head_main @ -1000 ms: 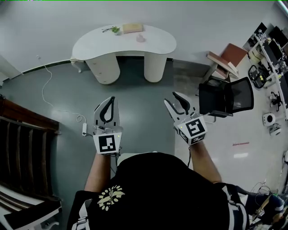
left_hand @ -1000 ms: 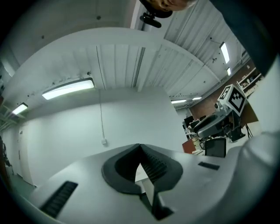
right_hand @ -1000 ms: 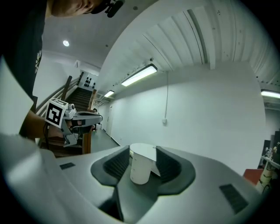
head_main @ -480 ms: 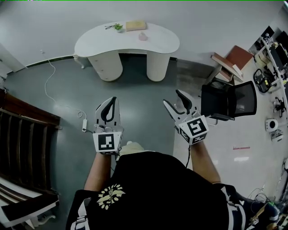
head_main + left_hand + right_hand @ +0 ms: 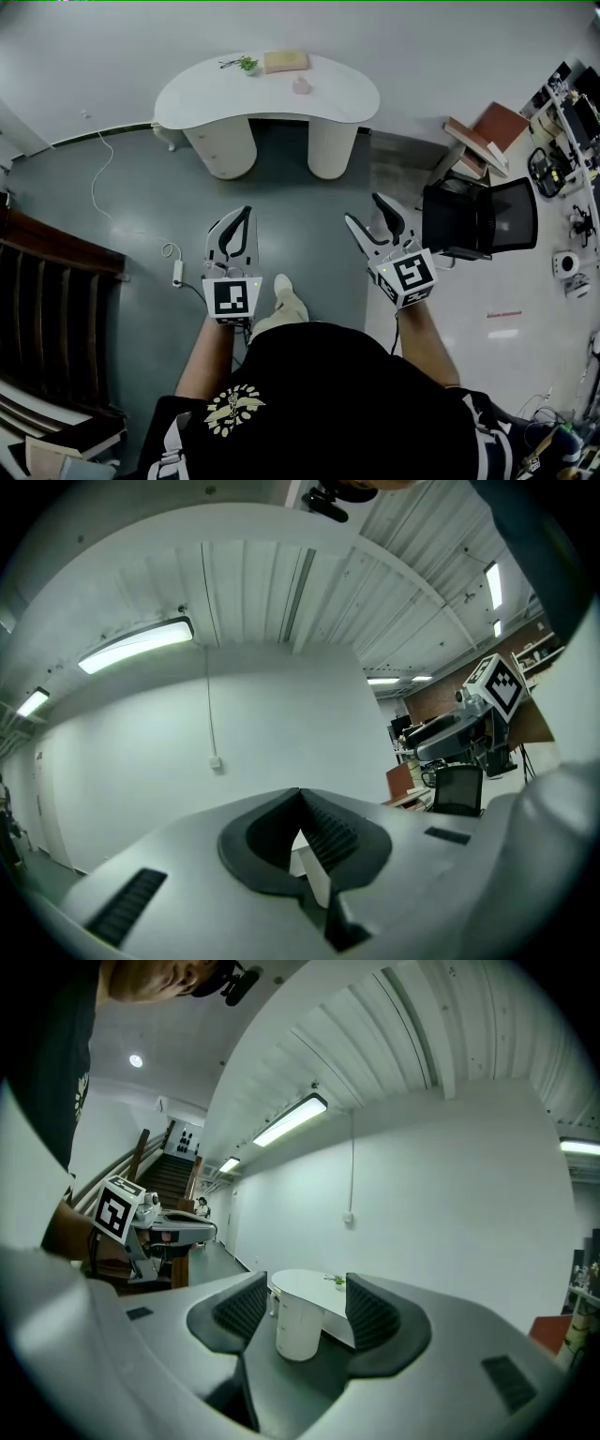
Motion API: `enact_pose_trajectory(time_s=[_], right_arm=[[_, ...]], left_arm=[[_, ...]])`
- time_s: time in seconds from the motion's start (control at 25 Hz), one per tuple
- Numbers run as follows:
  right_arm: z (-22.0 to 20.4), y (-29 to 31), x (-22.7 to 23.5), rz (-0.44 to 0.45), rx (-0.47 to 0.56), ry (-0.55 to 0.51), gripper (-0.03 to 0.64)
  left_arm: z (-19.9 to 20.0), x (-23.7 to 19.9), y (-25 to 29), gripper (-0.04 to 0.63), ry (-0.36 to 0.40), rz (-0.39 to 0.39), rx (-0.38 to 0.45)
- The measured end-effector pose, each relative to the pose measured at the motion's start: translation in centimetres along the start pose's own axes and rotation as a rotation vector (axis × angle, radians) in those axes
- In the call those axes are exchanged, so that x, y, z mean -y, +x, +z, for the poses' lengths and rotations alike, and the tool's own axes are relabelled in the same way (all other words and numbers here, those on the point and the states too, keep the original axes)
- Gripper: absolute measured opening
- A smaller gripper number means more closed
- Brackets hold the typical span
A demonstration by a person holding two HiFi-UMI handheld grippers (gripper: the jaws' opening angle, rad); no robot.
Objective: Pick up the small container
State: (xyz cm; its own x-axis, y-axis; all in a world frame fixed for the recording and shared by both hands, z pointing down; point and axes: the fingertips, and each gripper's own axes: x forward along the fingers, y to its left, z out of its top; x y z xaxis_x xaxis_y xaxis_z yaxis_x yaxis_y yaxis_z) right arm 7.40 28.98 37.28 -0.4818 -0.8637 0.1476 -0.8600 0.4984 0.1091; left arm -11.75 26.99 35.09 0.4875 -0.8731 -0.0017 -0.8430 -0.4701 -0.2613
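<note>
Holding both level and pointed ahead suits an approach: the white bench [image 5: 202,94] lies well beyond them across the grey floor, and the small pinkish container [image 5: 302,85] sits untouched on its top, near a tan box [image 5: 286,61]. The right gripper [image 5: 367,210] has just been opening its jaws, now wide with nothing between, likely readied for the grasp. The left gripper [image 5: 240,219] is pressed together, empty.
</note>
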Motion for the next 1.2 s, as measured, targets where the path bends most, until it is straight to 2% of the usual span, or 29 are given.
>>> enact_pose_trajectory(time_s=[0.28,0.6,0.76,0.96,1.2], right_arm=[[-0.5,6.4,1.0,0.035,-0.047,0.01,0.253],[1.3,13.9,4.0,0.033,-0.01,0.005,0.253],[1.3,17.2,5.1,0.027,-0.028,0.017,0.253],[2.9,20.6,5.5,0.002,-0.024,-0.011,0.253],[4.3,23.2,6.6,-0.048,-0.011,-0.038,0.253]], left_arm=[[-0.6,-4.8,5.2,0.018,-0.041,-0.006,0.017],[-3.3,-9.3,10.9,0.018,-0.051,-0.02,-0.029],[-4.2,-11.4,13.6,0.018,-0.048,-0.025,-0.008],[-4.5,-13.2,16.6,0.018,-0.073,-0.076,-0.025],[-4.3,-14.3,19.6,0.018,-0.055,-0.138,0.026]])
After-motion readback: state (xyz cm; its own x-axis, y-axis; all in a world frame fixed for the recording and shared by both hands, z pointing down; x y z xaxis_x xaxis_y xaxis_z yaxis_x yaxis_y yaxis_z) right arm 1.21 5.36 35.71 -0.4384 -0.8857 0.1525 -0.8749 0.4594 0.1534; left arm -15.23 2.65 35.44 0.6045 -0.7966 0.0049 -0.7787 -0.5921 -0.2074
